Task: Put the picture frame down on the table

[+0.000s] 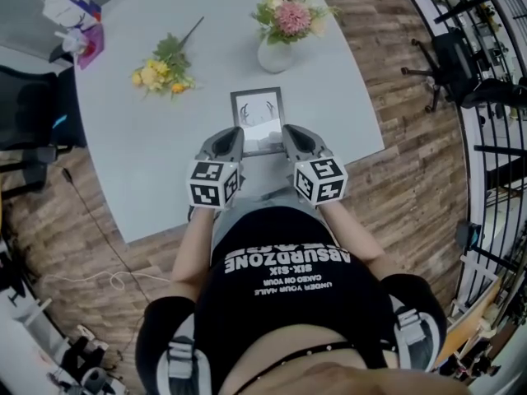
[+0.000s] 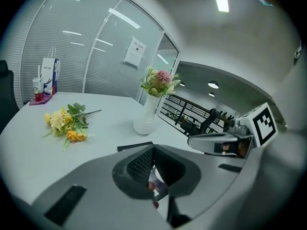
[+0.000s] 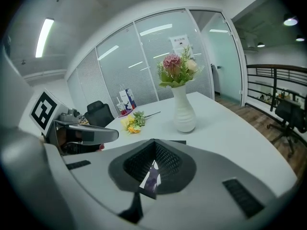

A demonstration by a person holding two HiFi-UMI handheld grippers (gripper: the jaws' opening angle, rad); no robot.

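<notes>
A dark-framed picture frame (image 1: 258,112) lies face up, low over the grey table (image 1: 148,155), near its front edge. I cannot tell whether it touches the tabletop. My left gripper (image 1: 234,145) is shut on the frame's near left corner, and my right gripper (image 1: 289,141) is shut on its near right corner. In the left gripper view the jaws (image 2: 152,170) pinch the thin frame, whose dark far edge (image 2: 134,146) shows above them. The right gripper view shows the same pinch (image 3: 152,169), with the frame's far edge (image 3: 176,142) showing.
A white vase of pink flowers (image 1: 277,39) stands just beyond the frame. A loose yellow flower bunch (image 1: 163,71) lies to the far left. A white bag with small items (image 1: 74,15) sits at the far left corner. Chairs (image 1: 449,60) stand on the wooden floor.
</notes>
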